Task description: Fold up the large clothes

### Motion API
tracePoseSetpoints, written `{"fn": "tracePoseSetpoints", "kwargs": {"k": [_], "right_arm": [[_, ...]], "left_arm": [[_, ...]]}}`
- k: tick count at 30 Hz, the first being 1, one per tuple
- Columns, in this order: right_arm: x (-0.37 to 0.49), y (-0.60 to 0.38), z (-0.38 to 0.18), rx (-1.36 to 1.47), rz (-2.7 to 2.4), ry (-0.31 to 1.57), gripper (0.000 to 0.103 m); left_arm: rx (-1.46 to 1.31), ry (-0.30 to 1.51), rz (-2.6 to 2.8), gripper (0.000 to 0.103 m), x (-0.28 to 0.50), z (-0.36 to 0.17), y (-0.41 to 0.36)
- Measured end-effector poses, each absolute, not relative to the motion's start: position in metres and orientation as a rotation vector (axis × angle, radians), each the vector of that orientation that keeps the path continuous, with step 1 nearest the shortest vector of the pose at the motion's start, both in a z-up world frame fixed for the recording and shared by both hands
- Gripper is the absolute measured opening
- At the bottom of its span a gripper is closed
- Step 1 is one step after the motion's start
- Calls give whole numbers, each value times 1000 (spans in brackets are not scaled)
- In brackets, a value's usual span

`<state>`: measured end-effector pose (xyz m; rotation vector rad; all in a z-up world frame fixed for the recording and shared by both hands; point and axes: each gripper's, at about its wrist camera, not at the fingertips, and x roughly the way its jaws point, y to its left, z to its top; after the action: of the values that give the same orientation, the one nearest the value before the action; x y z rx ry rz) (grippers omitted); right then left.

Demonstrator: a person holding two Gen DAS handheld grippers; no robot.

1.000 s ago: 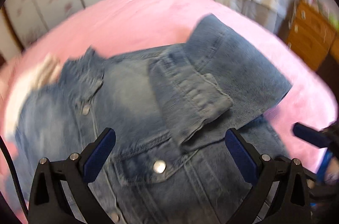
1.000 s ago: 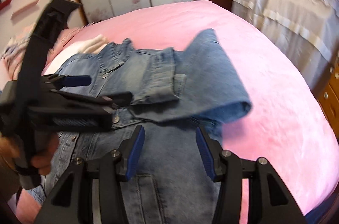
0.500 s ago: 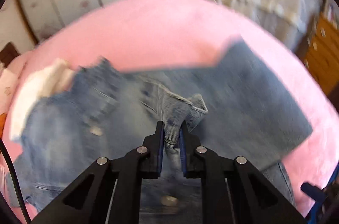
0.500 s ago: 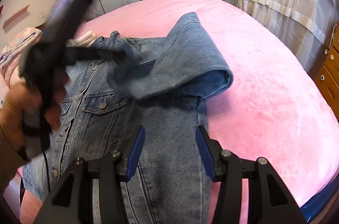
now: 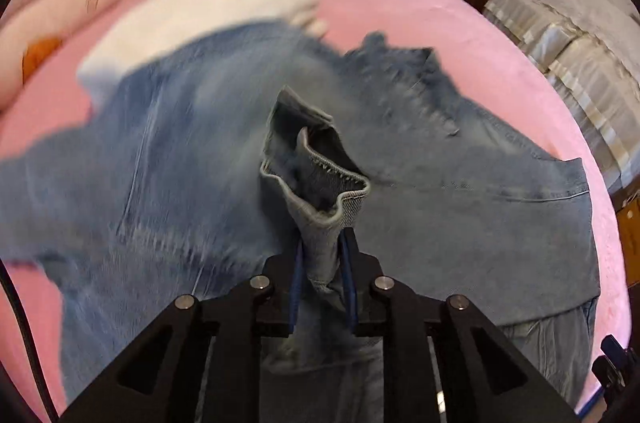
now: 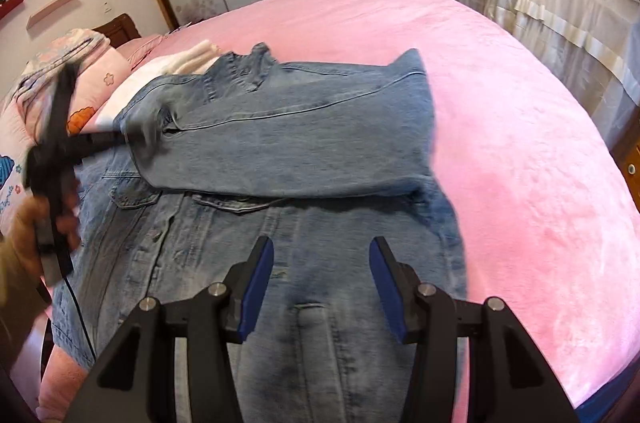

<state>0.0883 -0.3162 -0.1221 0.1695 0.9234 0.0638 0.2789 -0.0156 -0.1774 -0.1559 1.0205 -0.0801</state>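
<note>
A blue denim jacket lies spread on a pink bed, front side up, with its collar toward 12 o'clock in the right wrist view and its lower part near the camera at 6 o'clock. One sleeve is laid across the chest, from the 3 o'clock side over to the 9 o'clock side. The left gripper has its jaws closed narrow on the sleeve cuff; the cuff stands up out of the jaws with its opening toward the camera, and the cloth behind it is blurred. In the right wrist view the same gripper is at 9 o'clock, held by the person's left hand, and its tips meet the end of the sleeve above the left chest of the jacket. The right gripper is over the lower part of the jacket at 6 o'clock, its jaws wide and holding nothing; whether the blue pads touch the cloth cannot be told. A white folded cloth lies just beyond the collar, near 11 o'clock, and patterned pillows are at 10 o'clock at the head of the bed.
</note>
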Motion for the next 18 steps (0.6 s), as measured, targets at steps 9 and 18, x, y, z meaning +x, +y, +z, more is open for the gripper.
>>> {"fn": "tracePoseSetpoints", "kwargs": {"k": [9, 18], "right_arm": [[92, -300, -120, 129, 79, 937, 50], [98, -284, -132, 125, 85, 975, 50]], "left_arm": [[-389, 1043, -182, 37, 294, -175, 49], [-347, 1053, -339, 35, 316, -162, 24]]}}
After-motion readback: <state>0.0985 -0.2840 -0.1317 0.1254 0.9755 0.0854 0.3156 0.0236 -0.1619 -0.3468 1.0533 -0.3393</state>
